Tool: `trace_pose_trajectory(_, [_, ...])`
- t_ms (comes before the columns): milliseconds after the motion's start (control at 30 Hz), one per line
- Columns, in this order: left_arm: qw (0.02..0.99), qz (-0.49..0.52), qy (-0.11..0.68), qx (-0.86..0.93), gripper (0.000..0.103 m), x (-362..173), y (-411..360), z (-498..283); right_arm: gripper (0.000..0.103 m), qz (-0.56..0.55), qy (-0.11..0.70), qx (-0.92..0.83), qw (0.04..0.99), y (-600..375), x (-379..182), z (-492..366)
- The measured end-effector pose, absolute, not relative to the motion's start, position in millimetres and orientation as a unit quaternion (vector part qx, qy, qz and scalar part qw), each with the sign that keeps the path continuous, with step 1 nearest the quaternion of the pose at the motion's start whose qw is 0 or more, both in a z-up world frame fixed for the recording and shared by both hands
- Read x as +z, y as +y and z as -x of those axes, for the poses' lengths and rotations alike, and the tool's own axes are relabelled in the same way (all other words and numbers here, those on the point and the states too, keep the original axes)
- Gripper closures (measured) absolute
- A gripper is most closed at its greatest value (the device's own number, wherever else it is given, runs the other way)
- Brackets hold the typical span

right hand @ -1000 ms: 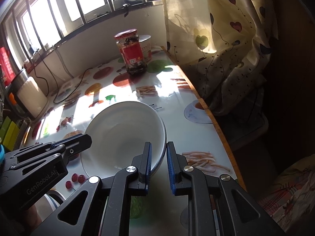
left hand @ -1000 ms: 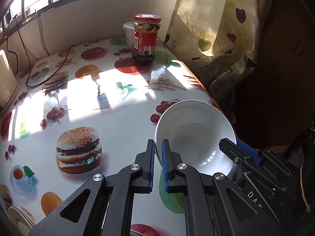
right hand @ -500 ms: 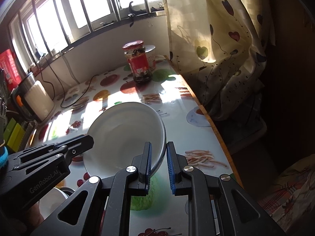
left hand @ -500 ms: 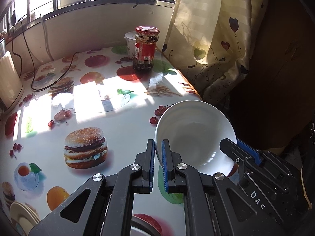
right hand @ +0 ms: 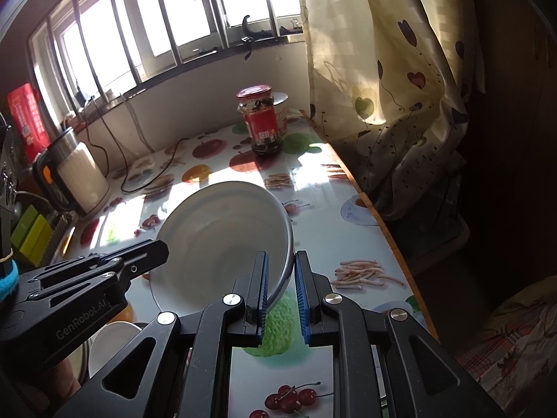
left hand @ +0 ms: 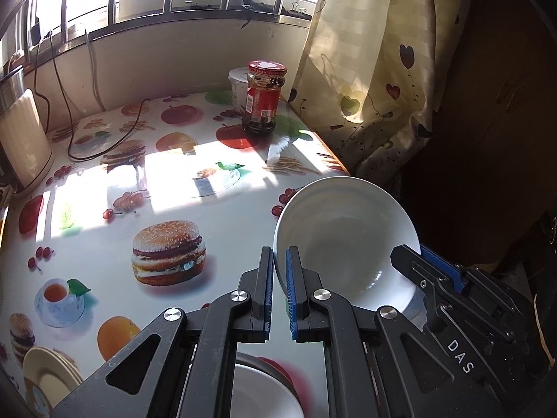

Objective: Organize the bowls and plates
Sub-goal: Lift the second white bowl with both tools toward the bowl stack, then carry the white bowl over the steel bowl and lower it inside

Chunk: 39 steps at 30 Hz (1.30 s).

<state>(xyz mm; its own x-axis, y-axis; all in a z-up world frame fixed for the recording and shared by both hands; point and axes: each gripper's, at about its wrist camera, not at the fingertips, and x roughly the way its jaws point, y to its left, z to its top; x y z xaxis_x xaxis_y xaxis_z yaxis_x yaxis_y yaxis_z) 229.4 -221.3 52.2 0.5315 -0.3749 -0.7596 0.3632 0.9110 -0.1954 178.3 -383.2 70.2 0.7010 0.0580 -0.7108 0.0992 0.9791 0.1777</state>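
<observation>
Home kitchen: kettle (right hand: 78, 177), sauce jar (left hand: 263, 97), bowls.

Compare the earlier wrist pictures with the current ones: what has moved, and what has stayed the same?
Both grippers, left and right, have lifted the white bowl higher off the table; a second bowl now shows beneath. Both grips remain shut on the rim. The jar has not moved.

Glossy white glazed bowl (left hand: 344, 240); glossy printed tablecloth (left hand: 104, 230) (plastic-looking, sun-glared); glass jar (left hand: 261, 99), metal lid; matt cloth curtain (left hand: 365, 69); matt black plastic grippers.
</observation>
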Motion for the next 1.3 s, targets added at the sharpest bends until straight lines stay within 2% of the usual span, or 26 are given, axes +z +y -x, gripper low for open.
trace_pose_trajectory(1300, [0.892,0.04,0.416,-0.173,0.096,67.6,-140.9,-172.5,0.088,-0.083,0.376,0.038,0.922,-310.7,90.5,-130.4])
